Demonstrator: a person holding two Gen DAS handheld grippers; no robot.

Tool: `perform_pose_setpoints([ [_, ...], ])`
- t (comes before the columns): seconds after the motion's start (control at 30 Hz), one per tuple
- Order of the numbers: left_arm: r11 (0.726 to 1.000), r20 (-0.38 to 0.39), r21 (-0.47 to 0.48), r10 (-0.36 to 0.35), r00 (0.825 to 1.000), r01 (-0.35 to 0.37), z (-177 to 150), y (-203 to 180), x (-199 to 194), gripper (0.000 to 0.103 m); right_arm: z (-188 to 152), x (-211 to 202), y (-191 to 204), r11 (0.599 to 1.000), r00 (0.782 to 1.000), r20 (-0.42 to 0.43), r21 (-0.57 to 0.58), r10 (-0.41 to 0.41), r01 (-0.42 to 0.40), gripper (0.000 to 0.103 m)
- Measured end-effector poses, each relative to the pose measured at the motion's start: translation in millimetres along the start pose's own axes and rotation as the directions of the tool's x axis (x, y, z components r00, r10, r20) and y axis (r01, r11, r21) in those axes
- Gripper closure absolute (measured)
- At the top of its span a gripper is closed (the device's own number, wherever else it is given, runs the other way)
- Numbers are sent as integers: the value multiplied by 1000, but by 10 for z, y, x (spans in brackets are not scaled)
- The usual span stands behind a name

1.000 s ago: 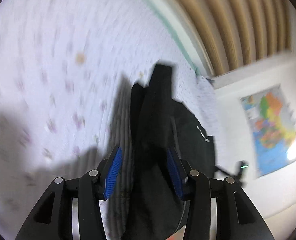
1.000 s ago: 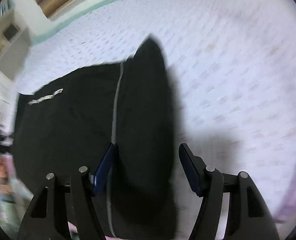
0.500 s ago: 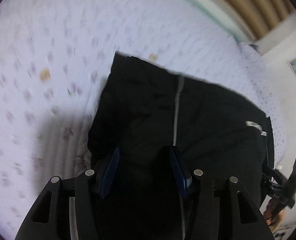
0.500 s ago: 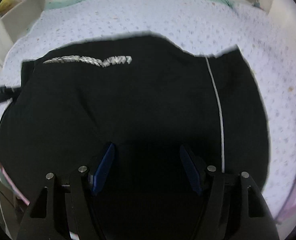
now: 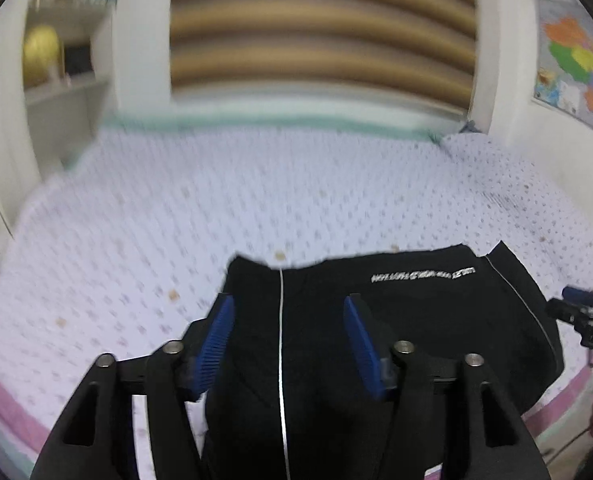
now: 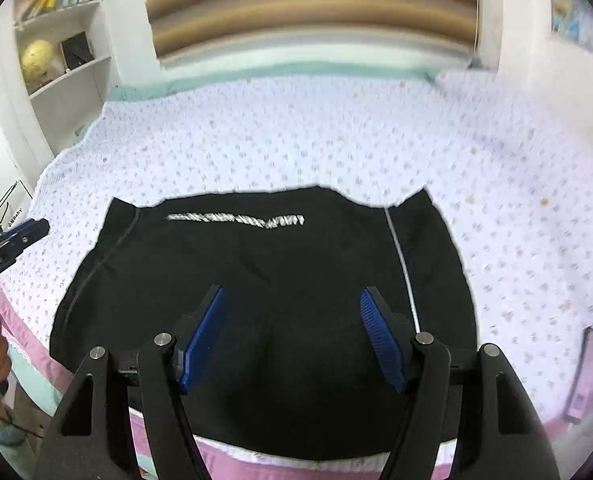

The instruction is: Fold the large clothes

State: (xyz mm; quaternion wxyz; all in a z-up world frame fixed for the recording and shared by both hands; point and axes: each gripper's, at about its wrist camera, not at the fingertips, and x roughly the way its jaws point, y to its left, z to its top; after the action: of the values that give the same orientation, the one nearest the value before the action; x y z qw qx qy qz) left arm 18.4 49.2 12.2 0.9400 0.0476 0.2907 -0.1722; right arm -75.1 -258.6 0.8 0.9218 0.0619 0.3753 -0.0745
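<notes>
A black garment [image 6: 264,280] with white piping and a white printed logo lies folded flat on the bed near its front edge. It also shows in the left wrist view [image 5: 396,320]. My left gripper [image 5: 288,332] is open and empty above the garment's left part. My right gripper [image 6: 292,332] is open and empty above the garment's near middle. Each gripper's tip shows at the edge of the other's view, the right one [image 5: 580,300] and the left one [image 6: 16,236].
The bed has a white dotted sheet [image 6: 336,140] and a pink front border [image 6: 224,456]. A white shelf unit [image 6: 56,52] stands at the back left. A striped blind [image 6: 312,4] is behind the bed. A map [image 5: 576,64] hangs at the right.
Both grippers have let the black garment down onto the bed and pulled back from it. The garment now lies flat. Both views have tilted up and show the room.
</notes>
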Motion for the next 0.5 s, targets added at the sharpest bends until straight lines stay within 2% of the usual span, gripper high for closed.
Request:
perform_pose_setpoints([
  [0.07,999,63,37,26,998,-29,-17,-121,-231,36,9,-128,111,1000,1000,17,-7,-9,9,31],
  [0.13,999,100,33,28,995,-32,-1,-194,-403,35,-12,-249,237,1000,999,44,-13,-9,10,31],
  [0.27,999,123,-10,32,992,-31,39,-265,-589,34,-39,-379,366,999,997,70,-18,-34,35,29],
  [0.4,996,119,-59,71,990,-64,6,-327,-630,34,-129,-420,370,998,996,74,-25,-49,51,26],
  [0.5,995,80,-80,73,994,-67,-45,-388,-514,34,-193,-332,319,997,996,59,-30,-70,72,26],
])
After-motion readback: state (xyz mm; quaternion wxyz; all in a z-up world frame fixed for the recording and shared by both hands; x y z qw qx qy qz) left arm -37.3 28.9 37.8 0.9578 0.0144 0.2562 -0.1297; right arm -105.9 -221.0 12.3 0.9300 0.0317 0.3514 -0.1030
